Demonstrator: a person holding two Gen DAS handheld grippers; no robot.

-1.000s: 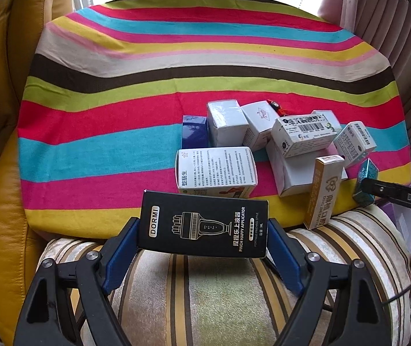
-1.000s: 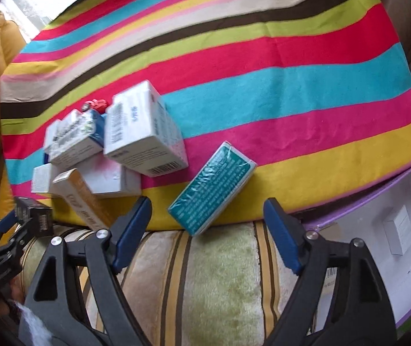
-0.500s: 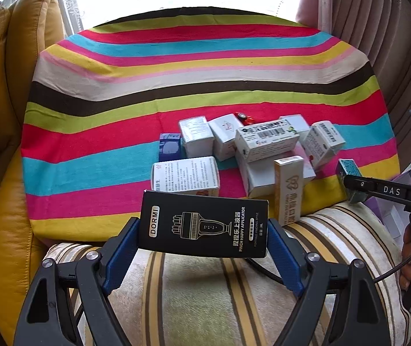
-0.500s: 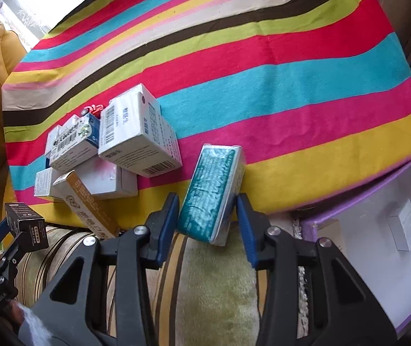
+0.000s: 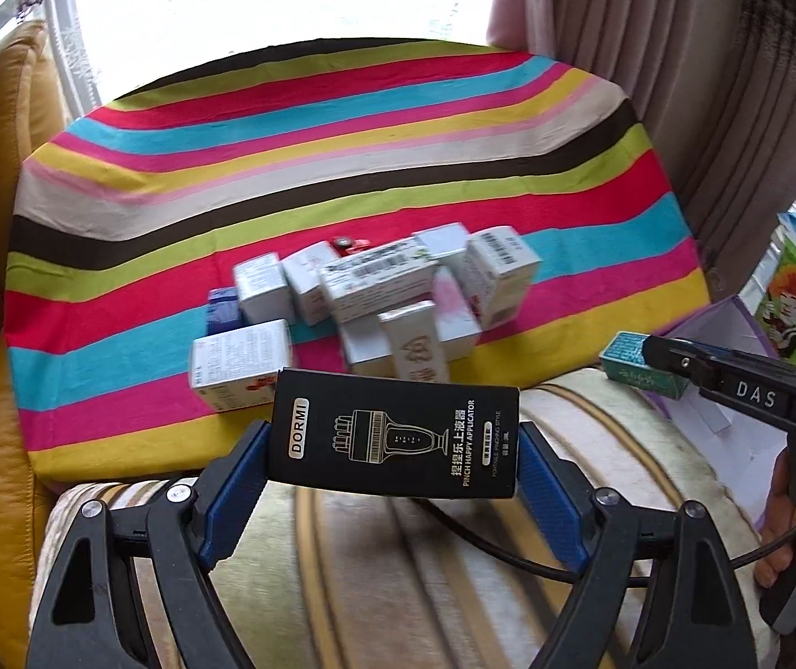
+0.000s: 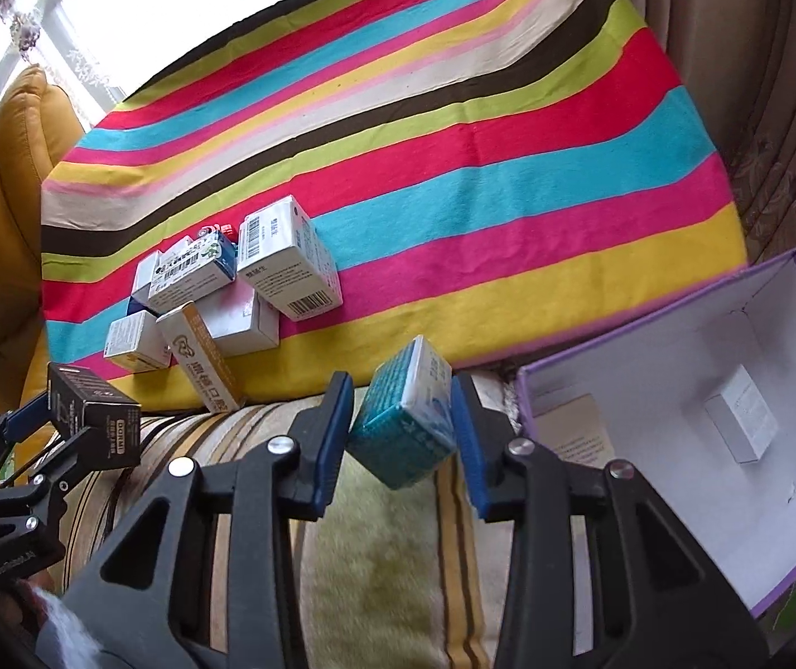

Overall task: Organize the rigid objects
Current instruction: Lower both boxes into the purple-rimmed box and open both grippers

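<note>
Over striped cushion edge: black rectangular DORMI carton [image 5: 395, 440] clamped lengthwise in left tool [image 5: 395, 460], jaws wide. Teal cellophane-wrapped box [image 6: 406, 421] pinched in right tool [image 6: 402, 435], jaws nearly closed, box tilted, off surface. Pile of white cardboard boxes [image 6: 230, 290] left on rainbow-striped cloth [image 6: 453, 167]. Purple-edged open box [image 6: 676, 390] just right, one small white carton [image 6: 741, 421] inside.
</note>
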